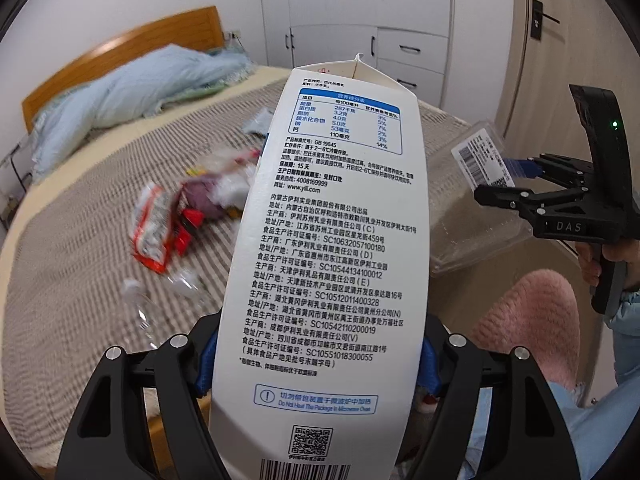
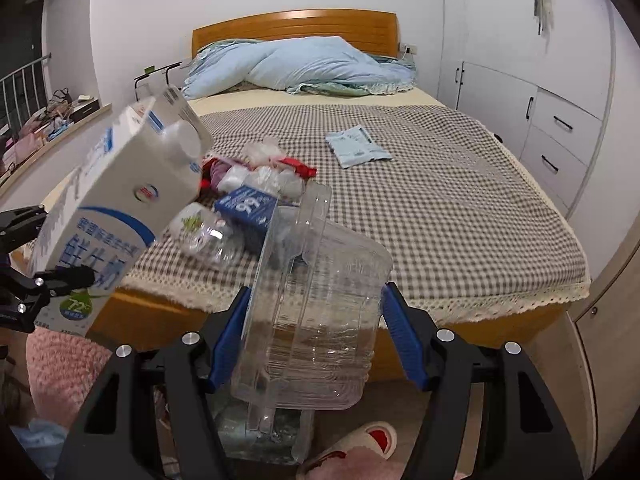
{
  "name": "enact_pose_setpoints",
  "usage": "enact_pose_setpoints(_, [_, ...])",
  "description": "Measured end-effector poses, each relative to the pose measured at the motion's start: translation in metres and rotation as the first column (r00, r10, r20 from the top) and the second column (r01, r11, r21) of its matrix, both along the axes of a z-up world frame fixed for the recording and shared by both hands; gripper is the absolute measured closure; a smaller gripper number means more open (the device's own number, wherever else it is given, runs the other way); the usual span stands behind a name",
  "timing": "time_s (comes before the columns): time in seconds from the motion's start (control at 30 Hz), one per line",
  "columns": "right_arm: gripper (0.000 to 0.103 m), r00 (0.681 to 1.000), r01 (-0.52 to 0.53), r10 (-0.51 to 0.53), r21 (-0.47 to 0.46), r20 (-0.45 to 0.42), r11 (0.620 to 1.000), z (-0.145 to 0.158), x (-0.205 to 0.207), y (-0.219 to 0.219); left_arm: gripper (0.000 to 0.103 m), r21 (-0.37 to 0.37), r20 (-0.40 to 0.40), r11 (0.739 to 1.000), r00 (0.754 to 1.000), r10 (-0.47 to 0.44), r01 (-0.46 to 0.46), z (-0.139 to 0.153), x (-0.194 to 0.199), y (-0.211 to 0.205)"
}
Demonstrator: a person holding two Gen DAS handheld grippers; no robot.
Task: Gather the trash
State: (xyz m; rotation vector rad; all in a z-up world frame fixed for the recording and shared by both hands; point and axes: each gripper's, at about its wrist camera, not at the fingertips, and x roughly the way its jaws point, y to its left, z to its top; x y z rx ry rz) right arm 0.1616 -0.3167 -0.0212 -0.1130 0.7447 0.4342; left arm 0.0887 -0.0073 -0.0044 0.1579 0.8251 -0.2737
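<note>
Two grippers are each clamped on one piece of trash in front of the bed [image 2: 440,216]. A tall, flat-sided white paperboard carton [image 1: 328,248] with a gabled top and dense printed text is pinched between the blue ribbed pads of the left gripper [image 1: 316,360], pads pressing its two narrow sides. A clear, thin-walled plastic box [image 2: 316,320], ribbed and rounded at the corners, is held between the blue pads of the right gripper [image 2: 316,340], its hinged lid standing open.

Remaining trash lies on the checked grey-and-white woven cover toward the foot edge, left of centre: a red-and-white wrapper [image 1: 154,228], a crumpled clear bottle [image 2: 208,240] and a dark blue pack [image 2: 248,212]. A pale flat pouch [image 2: 356,146] lies apart, nearer the middle.

Only the left view shows the carton's nutrition table and a barcode label on the box. Only the right view shows the carton's blue front print and a slipper [image 2: 356,448] on the floor.
</note>
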Motion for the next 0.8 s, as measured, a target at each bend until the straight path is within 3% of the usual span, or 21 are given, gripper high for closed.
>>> enact_pose_setpoints(0.4, [0.039,0.996,-0.061,0.060,-0.006,-0.059,0.998,-0.037,-0.026,-0.007,0.031,0.000,-0.110,1.000,0.994,-0.008,0.008,-0.052,-0.017,-0.009])
enact_pose_setpoints(0.8, [0.039,0.988,-0.053,0.048,-0.029,-0.149,0.998,-0.076,-0.040,-0.008,0.031,0.055,-0.179,0.992,0.979,-0.100,0.111,-0.098,-0.027,-0.030])
